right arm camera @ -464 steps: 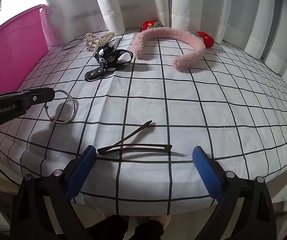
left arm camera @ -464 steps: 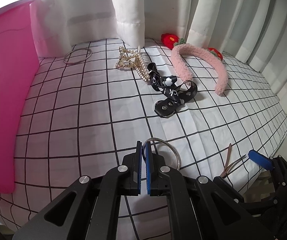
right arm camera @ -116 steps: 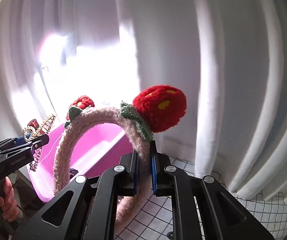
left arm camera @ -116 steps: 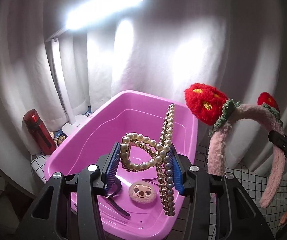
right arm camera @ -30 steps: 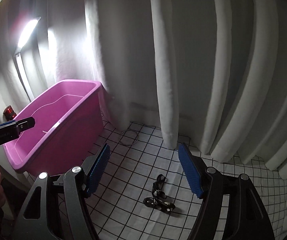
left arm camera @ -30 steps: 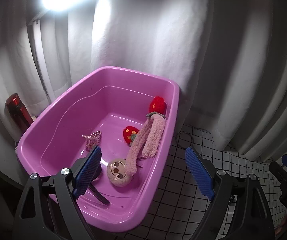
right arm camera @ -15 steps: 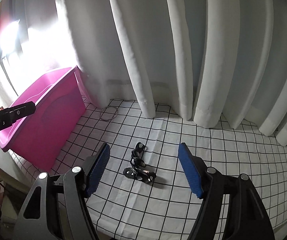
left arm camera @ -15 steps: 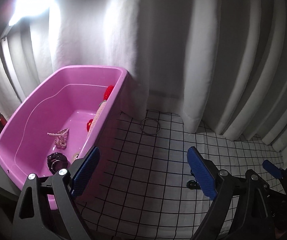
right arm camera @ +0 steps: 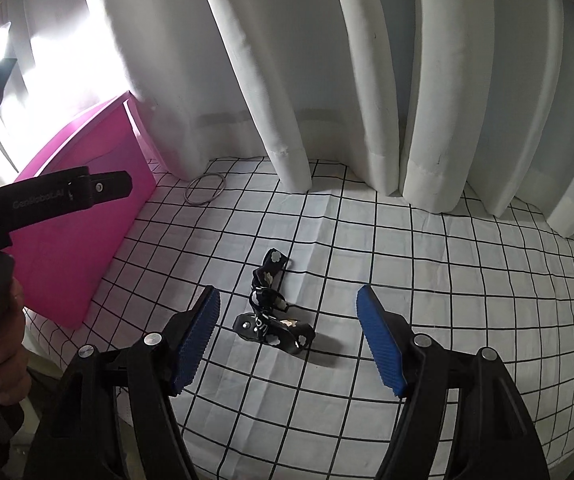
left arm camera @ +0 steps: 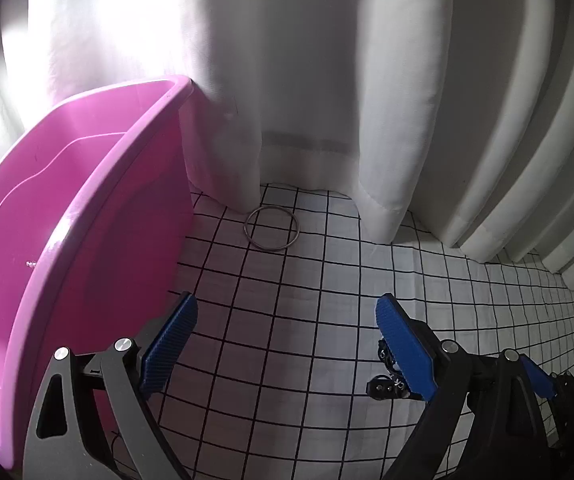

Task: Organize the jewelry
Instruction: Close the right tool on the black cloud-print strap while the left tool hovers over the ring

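A black strap accessory with white flowers (right arm camera: 273,312) lies on the checked cloth, just ahead of my open, empty right gripper (right arm camera: 289,340); a bit of it shows behind my left finger in the left wrist view (left arm camera: 385,376). A thin metal bangle (left arm camera: 272,227) lies by the curtain hem, also seen in the right wrist view (right arm camera: 205,189). My left gripper (left arm camera: 287,346) is open and empty above the cloth, beside the pink tub (left arm camera: 71,216). The tub's contents are mostly hidden by its wall.
White curtains (left arm camera: 327,80) hang along the back of the checked tablecloth (left arm camera: 287,300). The pink tub (right arm camera: 87,220) stands at the left edge. The left gripper body and the hand holding it (right arm camera: 3,272) fill the left of the right wrist view.
Both grippers have dropped lower and swung right, away from the tub toward the cloth. The strap and the bangle look closer. Both grippers stay open.
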The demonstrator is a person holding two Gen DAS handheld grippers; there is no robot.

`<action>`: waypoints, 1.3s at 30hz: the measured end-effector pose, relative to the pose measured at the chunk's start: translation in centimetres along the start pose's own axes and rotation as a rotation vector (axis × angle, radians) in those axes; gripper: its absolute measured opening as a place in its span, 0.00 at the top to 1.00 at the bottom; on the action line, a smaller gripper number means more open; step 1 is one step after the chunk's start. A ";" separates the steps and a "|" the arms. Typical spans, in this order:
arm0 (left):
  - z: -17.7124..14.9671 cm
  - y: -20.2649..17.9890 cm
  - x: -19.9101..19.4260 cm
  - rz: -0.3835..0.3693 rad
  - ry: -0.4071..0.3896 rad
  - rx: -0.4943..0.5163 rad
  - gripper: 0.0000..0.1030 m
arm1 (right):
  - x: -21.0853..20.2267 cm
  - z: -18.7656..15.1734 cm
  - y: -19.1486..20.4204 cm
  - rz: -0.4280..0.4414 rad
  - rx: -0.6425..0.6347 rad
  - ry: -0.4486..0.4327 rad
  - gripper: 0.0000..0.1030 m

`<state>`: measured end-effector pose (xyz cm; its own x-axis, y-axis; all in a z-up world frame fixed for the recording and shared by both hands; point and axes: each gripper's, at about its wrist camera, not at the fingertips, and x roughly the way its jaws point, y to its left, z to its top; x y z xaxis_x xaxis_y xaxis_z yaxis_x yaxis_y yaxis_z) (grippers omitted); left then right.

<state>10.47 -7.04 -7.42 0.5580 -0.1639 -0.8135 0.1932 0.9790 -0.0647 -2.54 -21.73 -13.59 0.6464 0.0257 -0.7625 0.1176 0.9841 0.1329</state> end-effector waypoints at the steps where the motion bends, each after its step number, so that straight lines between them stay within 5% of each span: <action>1: 0.2 0.2 0.8 0.001 0.005 -0.008 0.13 | 0.5 0.0 0.0 -0.001 -0.002 0.006 0.34; 16: 0.8 1.9 9.9 0.064 0.034 -0.023 0.13 | 7.3 -0.9 1.0 -0.023 -0.024 0.082 0.34; 39: 3.8 2.2 17.5 0.082 0.027 -0.005 0.13 | 10.5 -1.9 1.7 -0.093 -0.084 0.104 0.34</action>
<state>23.69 -8.23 -19.56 0.5496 -0.0796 -0.8316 0.1436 0.9896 0.0002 3.04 -19.44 -22.53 0.5538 -0.0521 -0.8310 0.1066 0.9943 0.0086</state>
